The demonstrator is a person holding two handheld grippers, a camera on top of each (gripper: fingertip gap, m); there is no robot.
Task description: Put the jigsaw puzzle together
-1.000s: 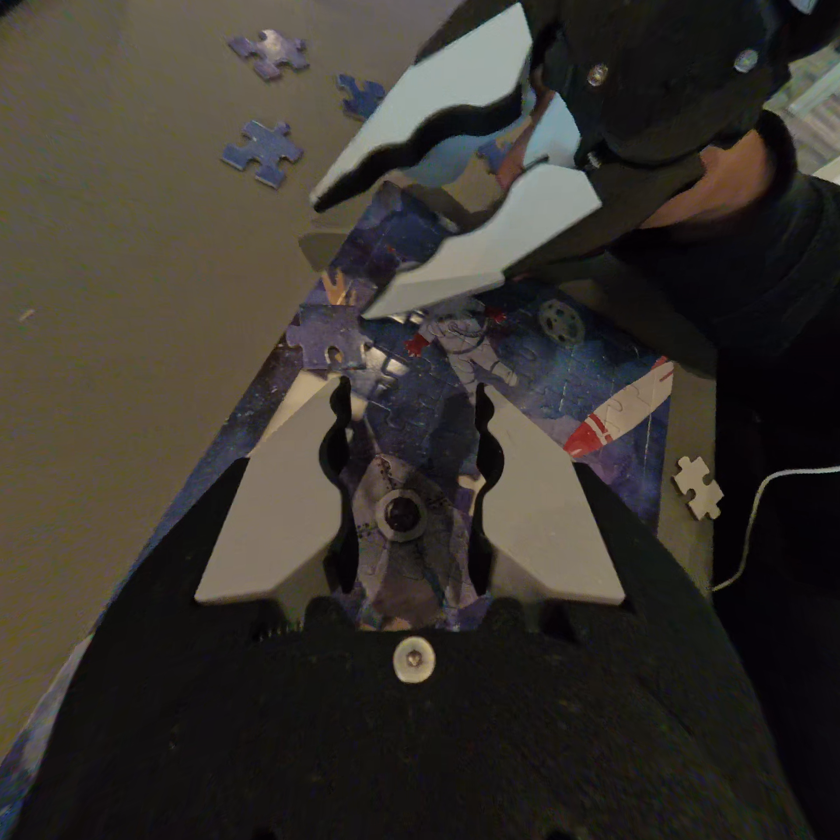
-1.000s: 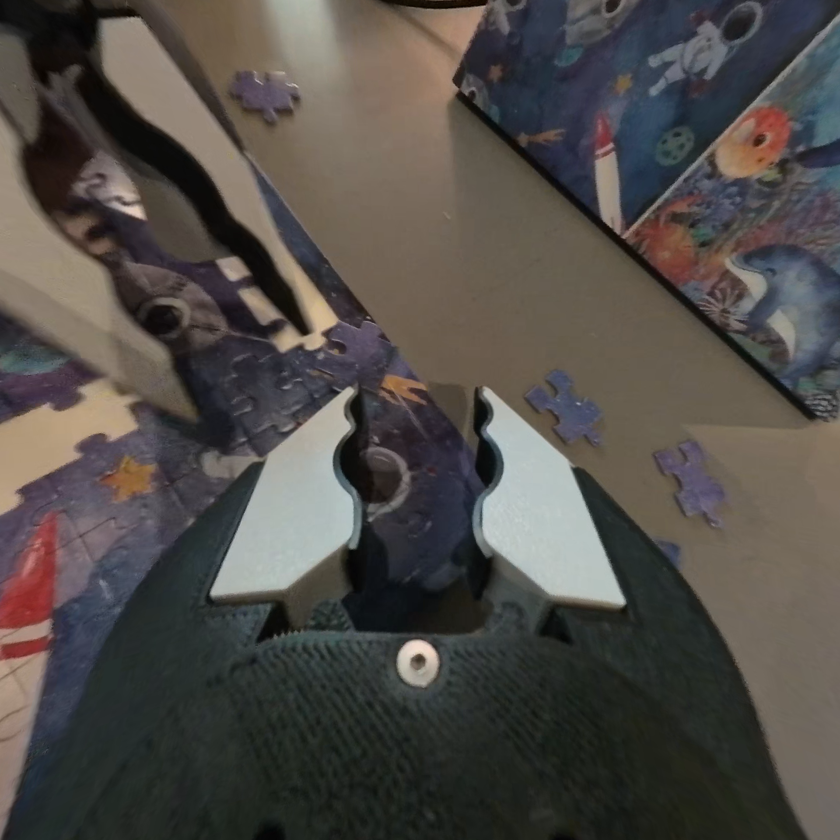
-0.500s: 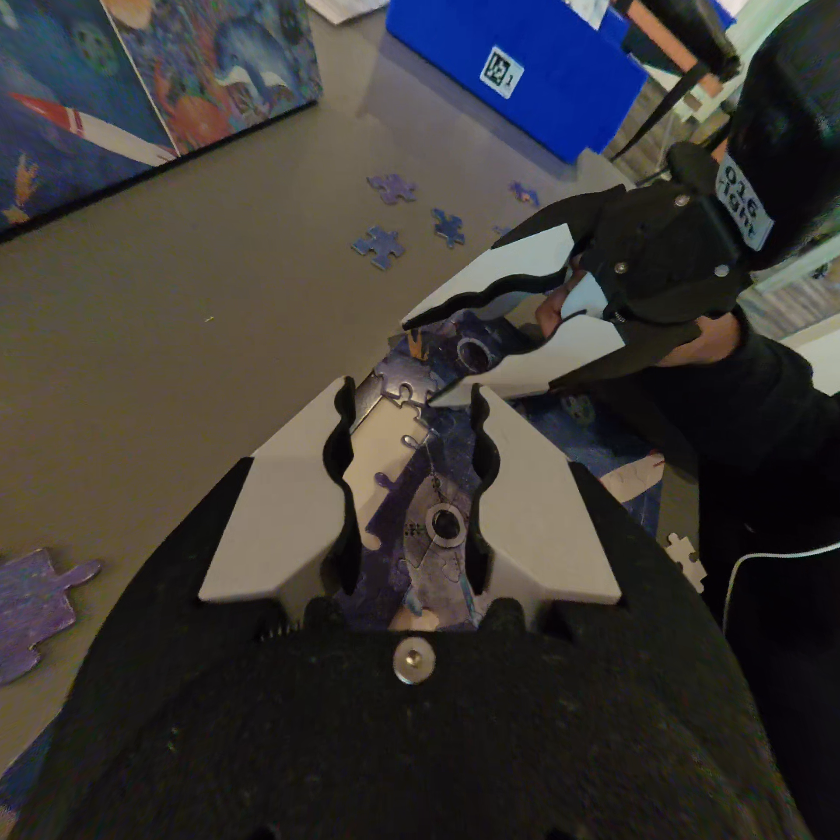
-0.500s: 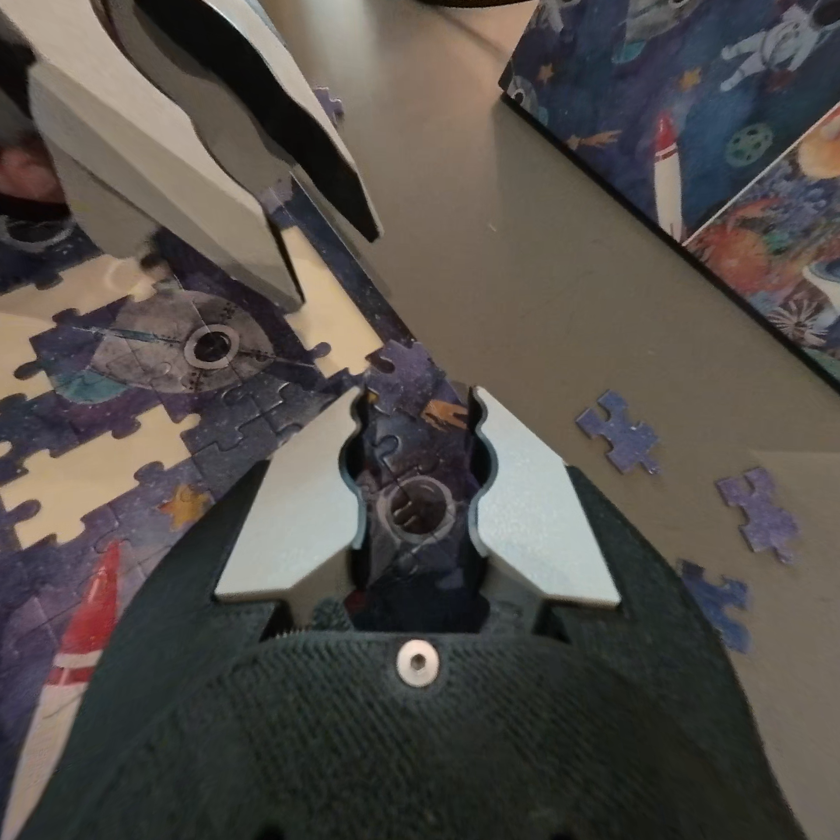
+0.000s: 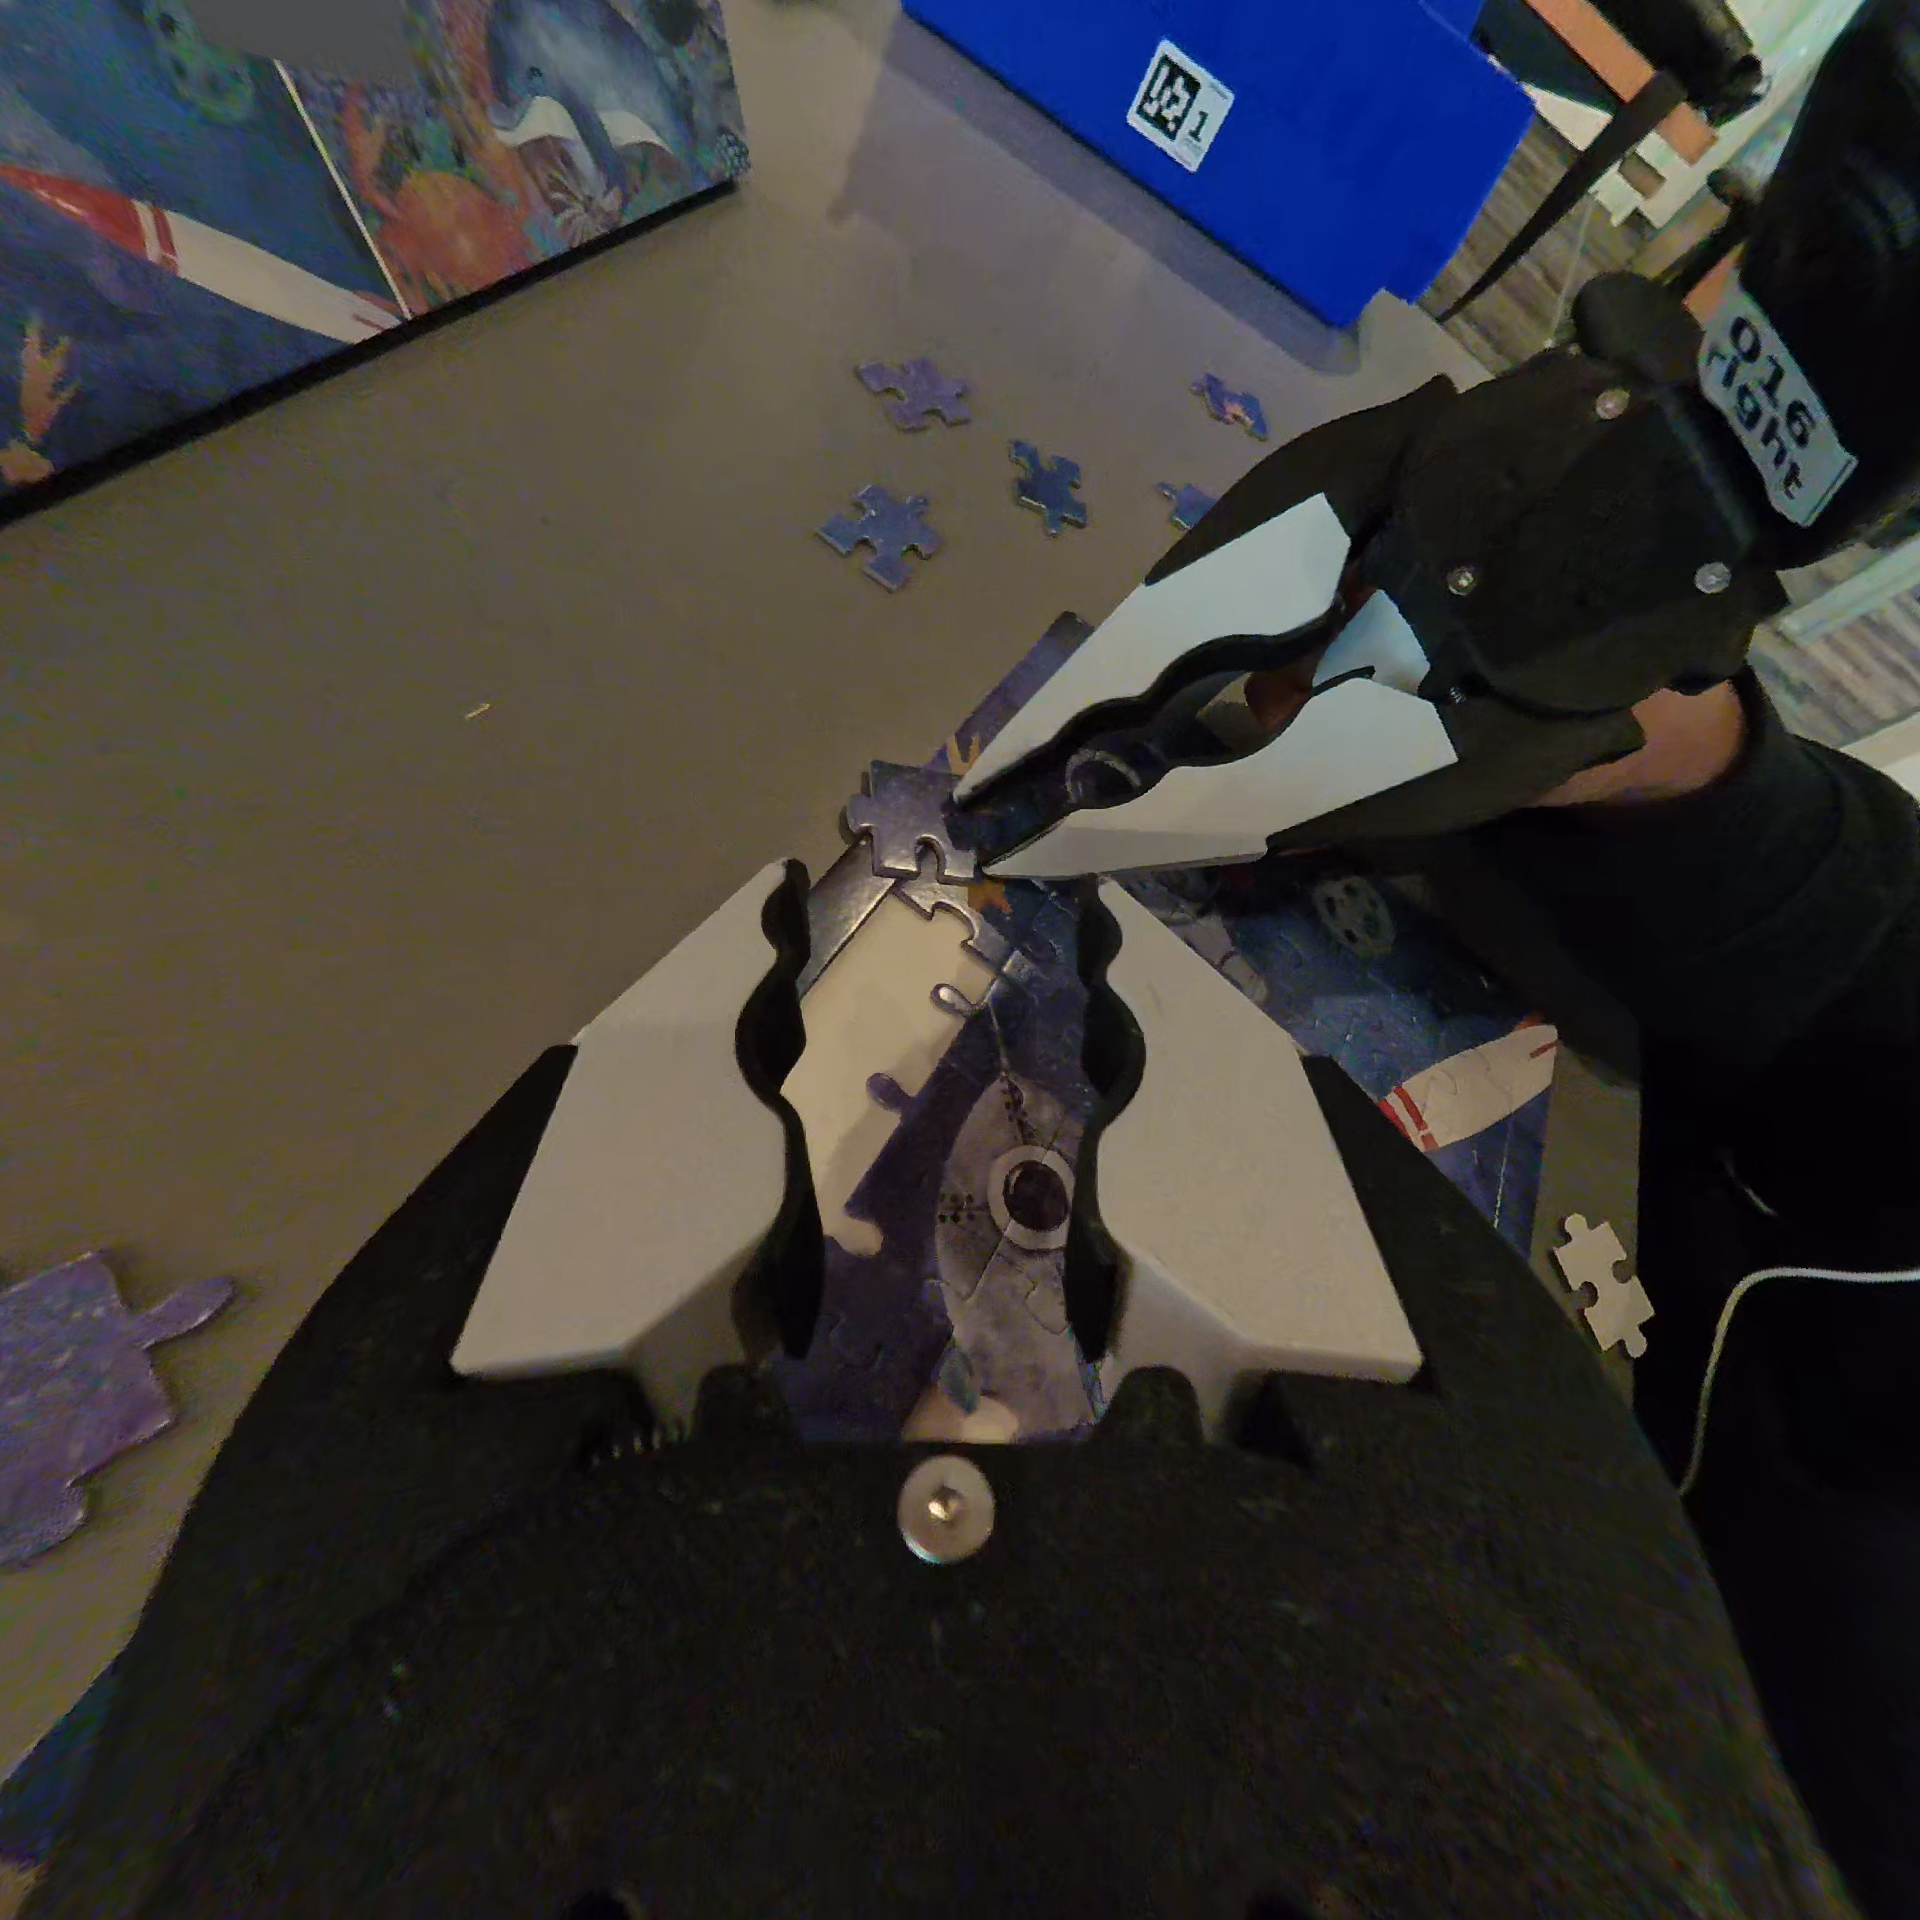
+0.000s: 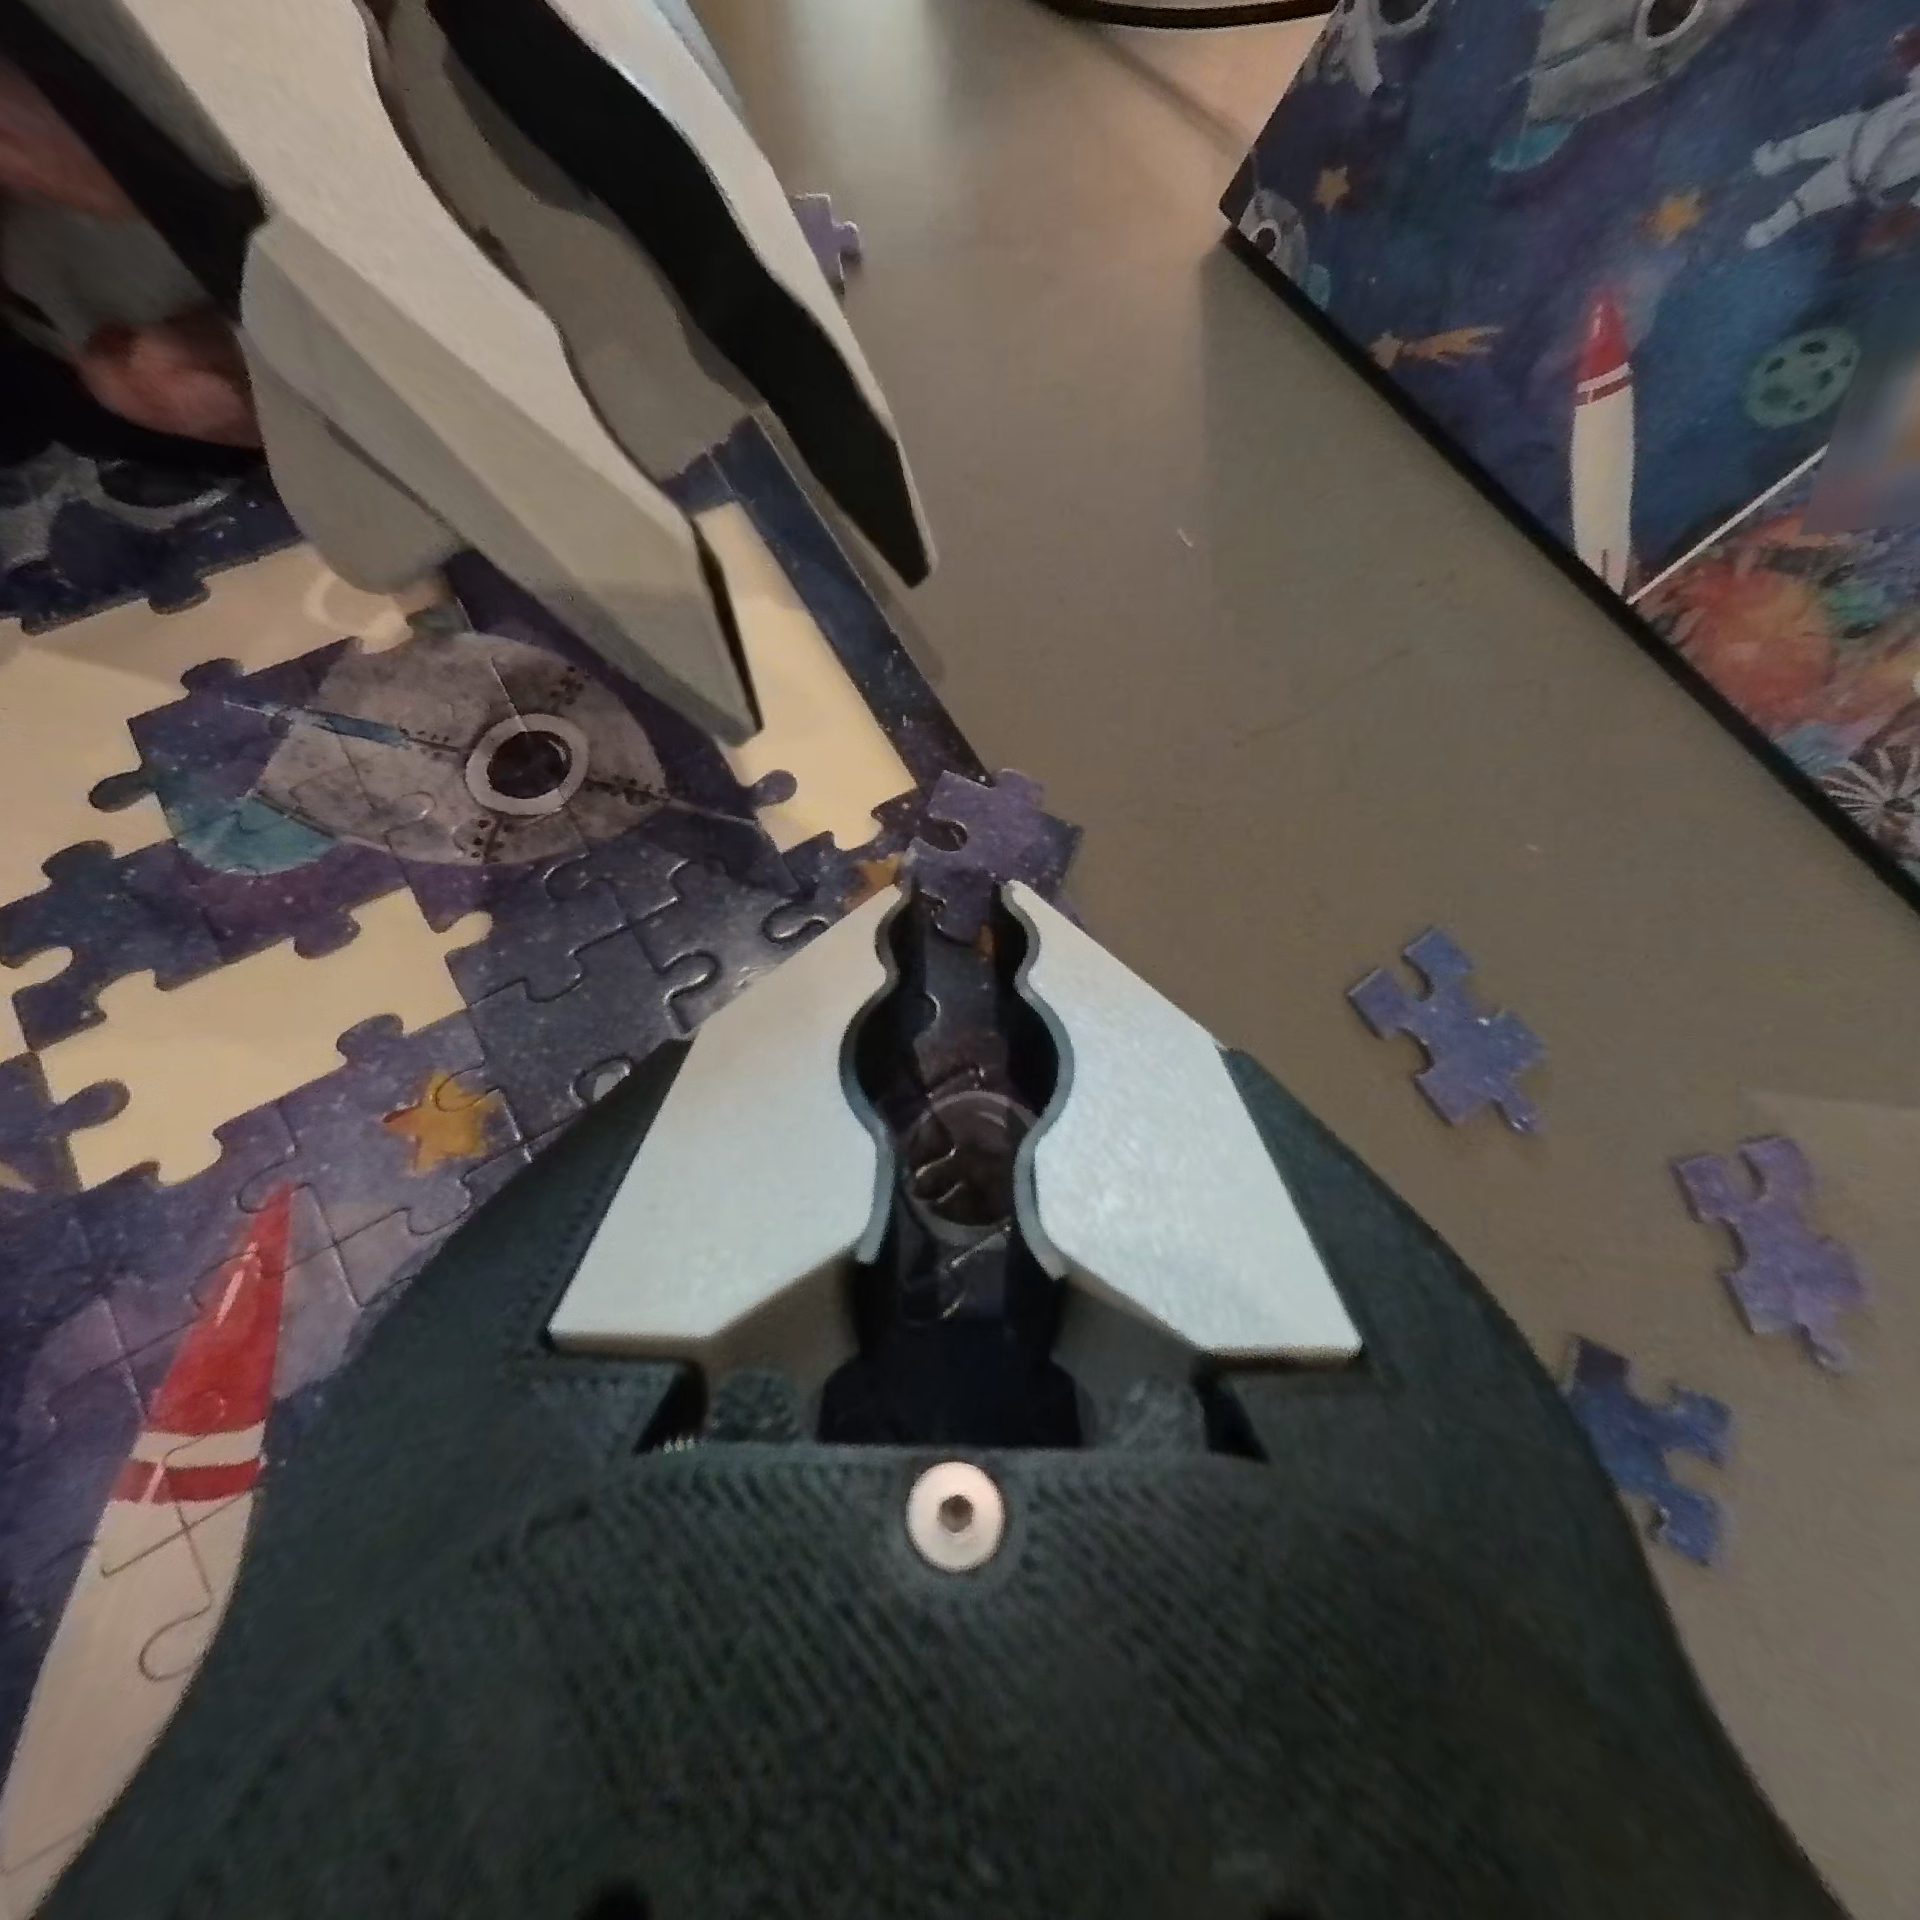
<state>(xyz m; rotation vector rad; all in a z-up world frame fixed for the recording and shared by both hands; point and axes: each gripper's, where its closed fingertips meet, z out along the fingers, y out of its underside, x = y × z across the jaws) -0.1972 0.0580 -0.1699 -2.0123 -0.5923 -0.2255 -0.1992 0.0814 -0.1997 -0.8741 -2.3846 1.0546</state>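
Grey table [image 5: 520, 727]; puzzle piece [image 6: 987, 842] flat, tab jawward.

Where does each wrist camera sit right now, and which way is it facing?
Left wrist view: on the left gripper, looking forward and down over the puzzle tray toward the blue bin; own open fingers show, plus the right gripper and a sleeve.
Right wrist view: on the right gripper, looking down at the tray corner; own fingers nearly closed around a puzzle piece, left gripper above.
Both share the piece, the spaceship picture, loose pieces and the puzzle box.
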